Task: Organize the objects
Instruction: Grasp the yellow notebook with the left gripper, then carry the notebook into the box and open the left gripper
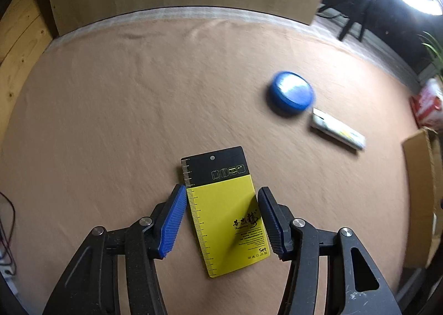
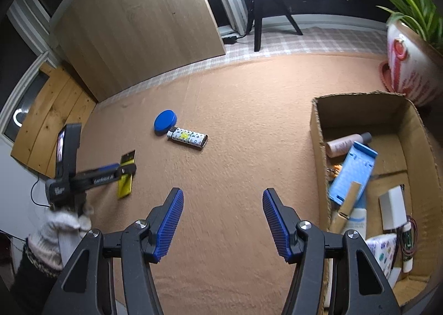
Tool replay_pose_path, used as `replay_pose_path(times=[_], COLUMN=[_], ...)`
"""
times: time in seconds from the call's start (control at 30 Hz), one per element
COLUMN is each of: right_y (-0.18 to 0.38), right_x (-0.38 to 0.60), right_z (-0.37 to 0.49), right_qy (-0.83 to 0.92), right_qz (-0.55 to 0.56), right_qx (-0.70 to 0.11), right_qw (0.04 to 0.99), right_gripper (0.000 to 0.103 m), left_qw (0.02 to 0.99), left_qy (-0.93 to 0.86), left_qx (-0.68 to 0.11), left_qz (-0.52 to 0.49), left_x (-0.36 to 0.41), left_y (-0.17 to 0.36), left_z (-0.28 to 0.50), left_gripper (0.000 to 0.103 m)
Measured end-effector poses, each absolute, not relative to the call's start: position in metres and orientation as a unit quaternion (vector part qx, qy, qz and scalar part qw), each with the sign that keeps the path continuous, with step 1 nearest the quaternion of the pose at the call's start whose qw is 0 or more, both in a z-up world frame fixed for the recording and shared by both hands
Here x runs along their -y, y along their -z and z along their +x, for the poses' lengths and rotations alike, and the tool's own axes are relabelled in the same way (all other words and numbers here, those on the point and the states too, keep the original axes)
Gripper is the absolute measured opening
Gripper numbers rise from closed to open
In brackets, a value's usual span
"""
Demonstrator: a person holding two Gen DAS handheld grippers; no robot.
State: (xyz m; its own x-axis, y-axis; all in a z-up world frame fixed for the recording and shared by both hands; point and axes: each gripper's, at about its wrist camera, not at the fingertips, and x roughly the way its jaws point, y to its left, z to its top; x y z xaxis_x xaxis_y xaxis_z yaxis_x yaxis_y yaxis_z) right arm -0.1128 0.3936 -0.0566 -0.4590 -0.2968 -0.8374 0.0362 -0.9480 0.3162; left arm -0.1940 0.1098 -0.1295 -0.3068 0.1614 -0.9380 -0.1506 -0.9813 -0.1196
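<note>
Both claws gape; left claw [image 1: 221,221] seemingly straddles card [image 1: 224,209].

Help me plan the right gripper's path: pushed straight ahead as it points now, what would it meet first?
Probably the patterned lighter, lying nearly in line ahead of the open right gripper, with the blue round lid just behind it. Only bare carpet lies before them; depth is uncertain.

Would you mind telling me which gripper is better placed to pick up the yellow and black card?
Left. The left gripper is open with the card lying between its fingers, while the right gripper is open over bare mat, well away from it.
</note>
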Motion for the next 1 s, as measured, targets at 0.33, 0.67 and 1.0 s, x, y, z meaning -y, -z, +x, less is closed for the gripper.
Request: replay_pose_path(times=[0.33,0.67,1.0], right_y=[0.039,0.026,0.031], right_x=[-0.412,-0.462,-0.515], right_z=[-0.071,-0.021,0.014], right_qy=[0.86,0.871,0.866], right_qz=[0.49,0.474,0.475], right_qx=[0.126,0.128,0.151], right_qw=[0.071,0.008,-0.048], right_gripper=[0.056,0.056,0.056], left_qw=[0.186,0.304,0.389], left_qy=[-0.82,-0.807,-0.777], left_qx=[-0.007,-0.044,-0.088], left_qz=[-0.541,-0.504,-0.487], left_x=[-0.183,-0.289,-0.419], left_y=[0.077,0.043,0.041], left_z=[-0.159,-0.148,-0.117], left_gripper=[0.057,0.057,0.057])
